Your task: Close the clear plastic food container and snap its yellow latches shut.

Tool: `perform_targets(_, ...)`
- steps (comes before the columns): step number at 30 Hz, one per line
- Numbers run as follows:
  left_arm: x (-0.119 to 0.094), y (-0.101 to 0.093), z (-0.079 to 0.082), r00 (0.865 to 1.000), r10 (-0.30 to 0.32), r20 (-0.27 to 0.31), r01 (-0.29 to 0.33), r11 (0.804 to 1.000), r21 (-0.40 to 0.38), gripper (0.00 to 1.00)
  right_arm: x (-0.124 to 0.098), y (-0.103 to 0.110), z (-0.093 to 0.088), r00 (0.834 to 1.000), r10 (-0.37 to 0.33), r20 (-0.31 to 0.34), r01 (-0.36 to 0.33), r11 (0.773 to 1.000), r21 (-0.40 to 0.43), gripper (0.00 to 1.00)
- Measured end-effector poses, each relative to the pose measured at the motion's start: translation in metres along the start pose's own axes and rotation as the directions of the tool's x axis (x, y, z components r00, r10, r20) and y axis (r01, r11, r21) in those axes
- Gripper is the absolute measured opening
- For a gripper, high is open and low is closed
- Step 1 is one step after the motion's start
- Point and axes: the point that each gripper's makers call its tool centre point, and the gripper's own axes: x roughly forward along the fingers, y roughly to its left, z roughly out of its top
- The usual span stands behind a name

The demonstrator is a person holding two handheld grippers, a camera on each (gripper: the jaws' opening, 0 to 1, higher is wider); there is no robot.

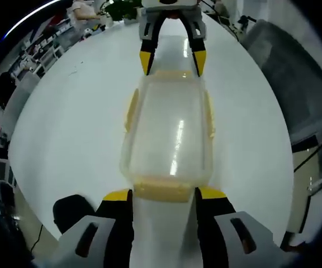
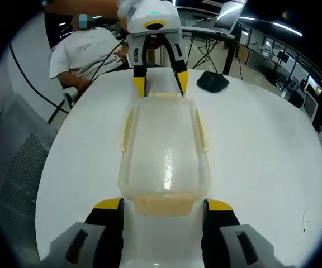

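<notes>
Left hand-held gripper [image 1: 164, 194] open at latch [image 1: 162, 188] | container [image 1: 169, 131] mid-table [image 1: 66, 139] — free margins

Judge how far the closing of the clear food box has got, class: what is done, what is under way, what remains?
Done: the lid lies on the clear container. Under way: the left tool sits open at one end latch, and the right tool sits open at the opposite end latch. Left: the side latches appear to stick outward, so they probably still need snapping; whether the end latches are locked cannot be told.
</notes>
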Motion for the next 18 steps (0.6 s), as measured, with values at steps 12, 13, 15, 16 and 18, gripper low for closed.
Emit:
perform_targets(12,0.0031,-0.0012,0.0020,0.998,-0.054,0.023,0.055,0.998,-0.023,0.40,0.0015,-0.0013,-0.0009,1.000,-0.004,-0.019,0.003,0.999,-0.032,0.51)
perform_targets(13,0.0032,-0.0009,0.0021,0.998,-0.055,0.023,0.056,0.998,-0.023,0.40,0.0015,-0.0018,-0.0011,1.000,-0.006,-0.021,0.005,0.999,-0.037,0.50)
perform_targets(15,0.0035,-0.0010,0.0025,0.998,-0.058,0.019,0.058,0.998,-0.018,0.40,0.0015,-0.0028,-0.0011,1.000,-0.007,-0.022,0.007,0.999,-0.038,0.49)
perform_targets(16,0.0038,-0.0011,0.0027,0.998,-0.058,0.016,0.058,0.998,-0.018,0.40,0.0015,-0.0034,-0.0008,1.000,-0.010,-0.021,0.009,0.999,-0.034,0.46)
perform_targets(18,0.0038,-0.0014,0.0033,0.998,-0.058,0.008,0.058,0.998,-0.017,0.40,0.0025,-0.0037,-0.0010,1.000,-0.013,-0.026,0.012,0.999,-0.040,0.46)
